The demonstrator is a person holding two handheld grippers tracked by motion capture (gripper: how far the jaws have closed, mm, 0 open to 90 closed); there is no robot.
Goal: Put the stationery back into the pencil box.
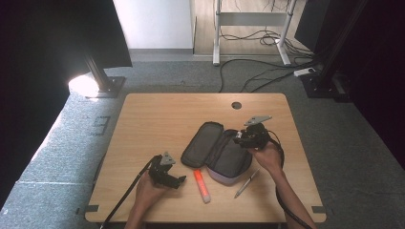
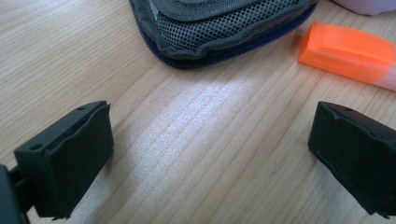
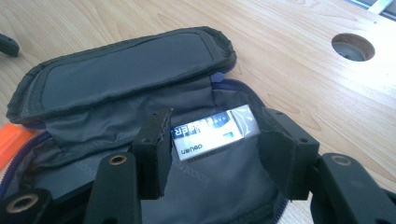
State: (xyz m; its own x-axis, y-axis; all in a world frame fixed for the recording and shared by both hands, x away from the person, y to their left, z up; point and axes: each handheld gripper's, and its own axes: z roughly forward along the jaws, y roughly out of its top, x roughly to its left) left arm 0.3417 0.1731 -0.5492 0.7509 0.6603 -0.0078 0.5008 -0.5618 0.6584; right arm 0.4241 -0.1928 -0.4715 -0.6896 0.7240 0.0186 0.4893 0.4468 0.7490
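A grey zip pencil case (image 1: 215,150) lies open in the middle of the wooden table (image 1: 157,119), its lid (image 3: 126,70) folded back. My right gripper (image 3: 217,126) hovers over the open compartment, shut on a small white and blue eraser in its wrapper (image 3: 205,140). In the high view the right gripper (image 1: 239,138) is at the case's far right end. My left gripper (image 2: 212,135) stands open just above bare wood, nothing between its pads. It sits to the left of the case (image 2: 219,23) and an orange highlighter (image 2: 345,53). The high view shows this left gripper (image 1: 179,180) near the front edge.
The orange highlighter (image 1: 202,186) lies in front of the case, and a pen (image 1: 247,182) lies to its right. A round cable hole (image 1: 236,105) is at the table's far side. Cables and stand legs (image 1: 248,52) are on the floor beyond.
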